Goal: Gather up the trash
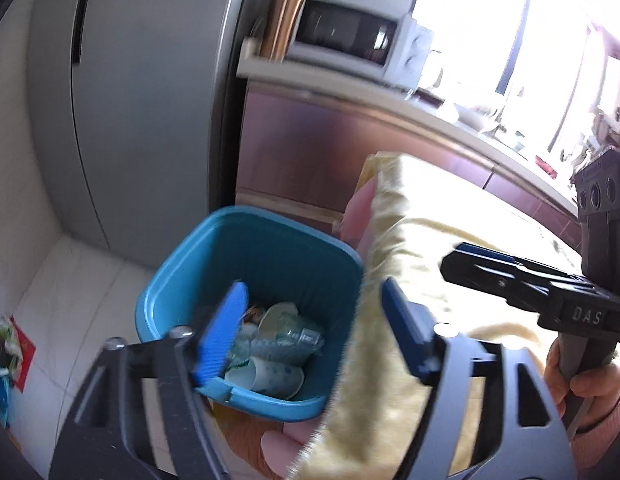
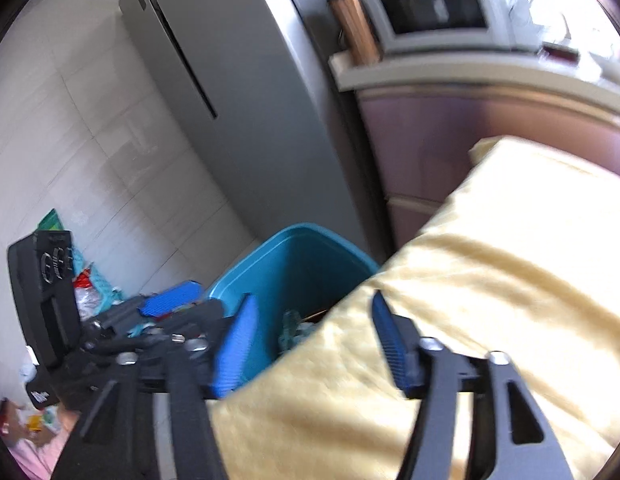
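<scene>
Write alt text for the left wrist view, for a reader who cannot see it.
The left gripper hangs with its jaws open and empty over a blue bin holding paper cups and clear plastic. A table with a yellow cloth stands right of the bin, with the right gripper above it. A grey fridge and a microwave stand behind.

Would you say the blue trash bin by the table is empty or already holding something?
Holding something: the blue trash bin has crumpled cups and clear plastic trash lying at its bottom, well below the rim.
</scene>
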A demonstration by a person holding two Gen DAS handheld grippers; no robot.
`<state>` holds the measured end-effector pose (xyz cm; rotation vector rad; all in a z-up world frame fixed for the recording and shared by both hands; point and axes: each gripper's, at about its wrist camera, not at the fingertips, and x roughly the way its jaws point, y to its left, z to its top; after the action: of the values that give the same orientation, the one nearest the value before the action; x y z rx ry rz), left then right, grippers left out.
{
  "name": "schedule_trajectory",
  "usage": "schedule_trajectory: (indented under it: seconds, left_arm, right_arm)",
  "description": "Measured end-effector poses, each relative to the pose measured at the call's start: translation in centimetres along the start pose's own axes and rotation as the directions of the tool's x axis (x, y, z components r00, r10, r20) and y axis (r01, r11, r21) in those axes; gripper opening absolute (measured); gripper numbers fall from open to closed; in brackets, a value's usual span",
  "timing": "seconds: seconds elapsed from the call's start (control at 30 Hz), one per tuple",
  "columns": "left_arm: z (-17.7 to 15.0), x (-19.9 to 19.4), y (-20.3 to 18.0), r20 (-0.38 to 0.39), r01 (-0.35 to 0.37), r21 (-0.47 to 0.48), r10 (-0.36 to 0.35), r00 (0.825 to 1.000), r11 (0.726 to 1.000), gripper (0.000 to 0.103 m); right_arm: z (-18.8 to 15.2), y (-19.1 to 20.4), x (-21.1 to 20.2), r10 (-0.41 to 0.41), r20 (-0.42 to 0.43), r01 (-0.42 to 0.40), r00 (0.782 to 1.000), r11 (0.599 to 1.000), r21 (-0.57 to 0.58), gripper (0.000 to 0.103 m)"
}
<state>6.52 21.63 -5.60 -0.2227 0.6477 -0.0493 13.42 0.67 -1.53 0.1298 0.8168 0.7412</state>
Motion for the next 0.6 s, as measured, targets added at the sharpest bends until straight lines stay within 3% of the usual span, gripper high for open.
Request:
schedule_trajectory:
  seconds: [0.1,0.23,0.33,0.6]
  left_arm:
    - [-0.1,-1.9,-1.7,0.074,-0.002,0.038,0.0,0.997,0.999,0.097]
    - [-0.1,-4.0,-4.0,0.152,-0.009,0.067,-0.001,0.988,0.998,0.097]
    - [-0.3,-5.3,-5.7,0.196,-0.004,0.074,-0.011,0.981,0.997,0.097]
    - [-1.4,-7.4,-10.3,0.29,-0.019,0.11,-0.014,0.957,0.994,0.097]
  right_arm:
    - [-0.9,-0.4,-3.3,-0.065,0.078,0.066,0.995,0.998,-0.007,0.078]
    - [-2.6,-1.1,-7.4,-0.169,0.179,0.173,0.969,0.985,-0.003,0.094]
    - [-4.2,-1.4,-10.2,-0.248,0.243,0.258,0.938,0.966,-0.009,0.096]
    - [-8.0,-2.2,-16.1,-0.432,0.371,0.446,0.822,0.894,0.053,0.096]
